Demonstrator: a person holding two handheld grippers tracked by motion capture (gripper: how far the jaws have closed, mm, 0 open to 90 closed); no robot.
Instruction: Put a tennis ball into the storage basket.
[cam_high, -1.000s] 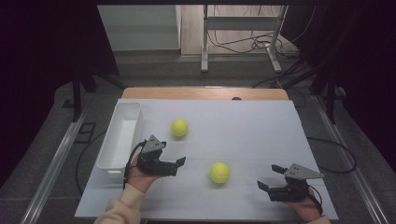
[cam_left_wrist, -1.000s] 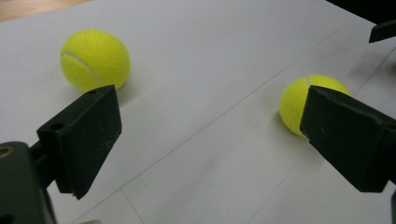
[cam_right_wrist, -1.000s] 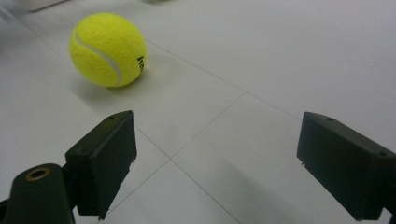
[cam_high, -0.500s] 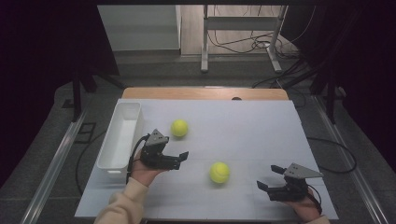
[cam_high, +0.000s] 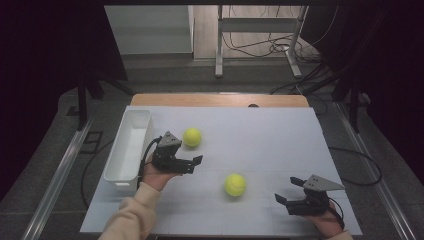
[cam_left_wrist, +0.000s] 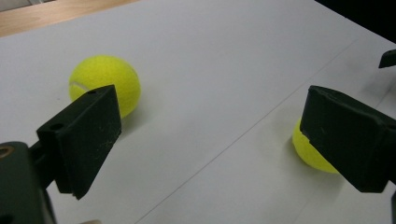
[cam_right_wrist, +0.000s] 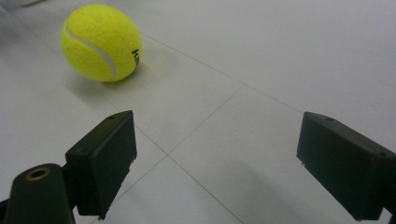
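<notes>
Two yellow tennis balls lie on the white table top (cam_high: 260, 135). The far ball (cam_high: 192, 137) sits just beyond and right of my left gripper (cam_high: 194, 165), which is open and empty with its jaws pointing right. The near ball (cam_high: 235, 184) rests mid-table, left of my right gripper (cam_high: 286, 189), also open and empty. In the left gripper view the open gripper (cam_left_wrist: 210, 116) has the far ball (cam_left_wrist: 105, 81) behind its left jaw and the near ball (cam_left_wrist: 308, 149) behind its right jaw. In the right gripper view the near ball (cam_right_wrist: 100, 42) lies ahead, left of the open gripper (cam_right_wrist: 215, 135).
A long white bin (cam_high: 127, 145) stands along the table's left edge, close behind the left hand. A wooden strip (cam_high: 220, 100) borders the far edge. A tip of the other gripper (cam_left_wrist: 387, 58) shows at the right of the left gripper view.
My left gripper has moved away from the person and slightly right, closer to the far ball. The right gripper and both balls have stayed put.
</notes>
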